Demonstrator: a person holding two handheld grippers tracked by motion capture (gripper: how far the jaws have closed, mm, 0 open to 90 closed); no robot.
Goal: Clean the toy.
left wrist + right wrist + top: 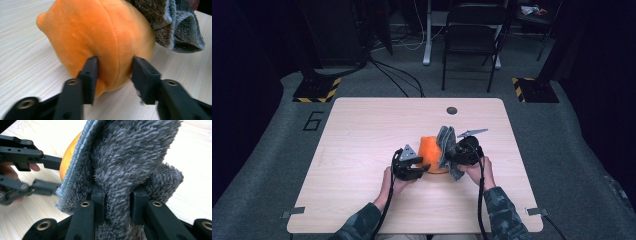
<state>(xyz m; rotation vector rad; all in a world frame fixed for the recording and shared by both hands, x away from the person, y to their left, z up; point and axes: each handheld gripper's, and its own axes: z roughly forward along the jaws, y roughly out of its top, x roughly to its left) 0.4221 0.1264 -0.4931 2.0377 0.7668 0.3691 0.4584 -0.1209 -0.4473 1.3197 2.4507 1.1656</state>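
An orange plush toy (431,149) lies on the wooden table (362,130), and its rounded end fills the left gripper view (100,32). My left gripper (424,166) (115,72) stands partly open around that end, with plush bulging between the jaws and the pads only just touching it. A grey fluffy towel (447,142) (130,157) drapes against the toy's right side. My right gripper (451,156) (117,197) is shut on a thick fold of the towel. In the right gripper view the left gripper (58,174) reaches in from the left, towards the orange toy (68,155).
A dark round grommet (451,110) sits near the table's far edge. Beyond the table stand a black folding chair (472,30) and two stand bases with yellow-black stripes (316,90) (534,89). Bare tabletop lies to the left and front.
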